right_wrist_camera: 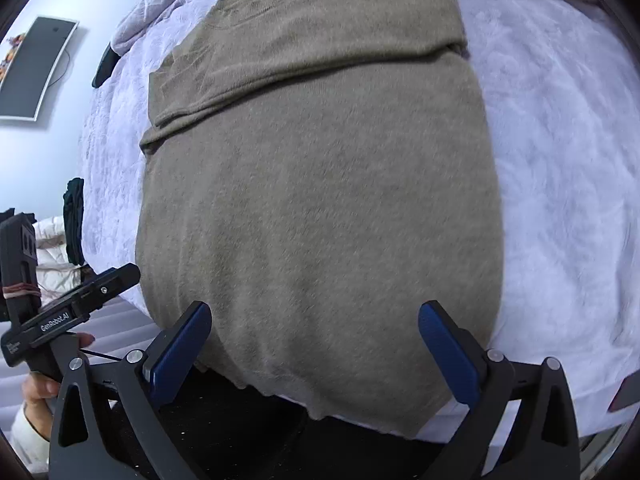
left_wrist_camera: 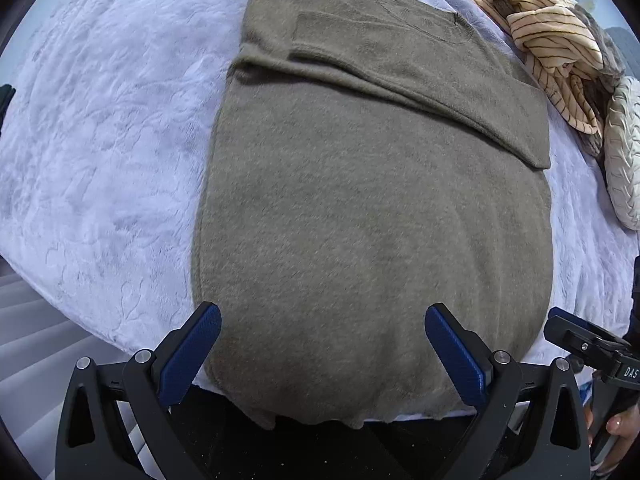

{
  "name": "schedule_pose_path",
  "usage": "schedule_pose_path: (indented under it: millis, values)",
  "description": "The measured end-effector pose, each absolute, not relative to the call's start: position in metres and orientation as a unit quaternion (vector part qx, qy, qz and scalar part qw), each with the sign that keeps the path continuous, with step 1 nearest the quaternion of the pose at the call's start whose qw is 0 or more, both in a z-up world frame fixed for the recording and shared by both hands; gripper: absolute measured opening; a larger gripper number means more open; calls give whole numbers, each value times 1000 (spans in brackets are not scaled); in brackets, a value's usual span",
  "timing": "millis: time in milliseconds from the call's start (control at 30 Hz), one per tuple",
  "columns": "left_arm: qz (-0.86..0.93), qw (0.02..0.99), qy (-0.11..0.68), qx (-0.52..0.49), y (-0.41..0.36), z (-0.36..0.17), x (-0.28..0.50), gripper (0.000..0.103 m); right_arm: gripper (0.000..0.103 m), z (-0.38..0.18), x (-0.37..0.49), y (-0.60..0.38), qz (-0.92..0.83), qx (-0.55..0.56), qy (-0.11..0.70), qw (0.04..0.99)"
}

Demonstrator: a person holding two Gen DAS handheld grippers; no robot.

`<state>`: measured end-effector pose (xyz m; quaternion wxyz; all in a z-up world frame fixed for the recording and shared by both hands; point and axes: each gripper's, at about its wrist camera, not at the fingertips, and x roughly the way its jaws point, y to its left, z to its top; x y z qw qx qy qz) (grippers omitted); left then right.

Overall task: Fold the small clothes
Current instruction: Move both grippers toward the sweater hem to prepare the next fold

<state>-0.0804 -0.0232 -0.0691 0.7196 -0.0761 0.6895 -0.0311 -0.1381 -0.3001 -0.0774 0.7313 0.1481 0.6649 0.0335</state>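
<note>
An olive-brown knit sweater (left_wrist_camera: 372, 208) lies flat on a pale lilac blanket (left_wrist_camera: 100, 152), with both sleeves folded across its chest. Its hem hangs a little over the near edge of the bed. My left gripper (left_wrist_camera: 322, 322) hovers above the hem, jaws wide apart with nothing between the blue pads (left_wrist_camera: 192, 356). In the right wrist view the same sweater (right_wrist_camera: 320, 200) fills the middle. My right gripper (right_wrist_camera: 314, 320) is also open over the hem, pads clear of the cloth. Each view shows the other gripper at its side edge, held by a hand.
A heap of cream striped clothes (left_wrist_camera: 552, 40) and a white ribbed item (left_wrist_camera: 624, 152) lie at the sweater's right. Dark folded garments (right_wrist_camera: 74, 220) sit at the blanket's left edge. A wall screen (right_wrist_camera: 36, 68) hangs beyond. The dark floor (right_wrist_camera: 240, 420) lies below the bed edge.
</note>
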Motion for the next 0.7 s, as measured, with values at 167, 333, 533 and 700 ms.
schedule_pose_path:
  millis: [167, 333, 533, 700]
  values:
    - [-34, 718, 691, -78, -4, -77, -94, 102, 103, -89, -154, -284, 18, 156, 675, 721]
    - [-40, 720, 689, -70, 11, -85, -106, 102, 103, -97, -170, -272, 3, 172, 674, 718]
    - [-62, 713, 692, -89, 28, -94, -119, 102, 103, -102, -192, -266, -16, 181, 672, 718]
    - [-74, 718, 687, -86, 32, -93, -125, 102, 103, -106, -211, -273, -37, 207, 665, 717]
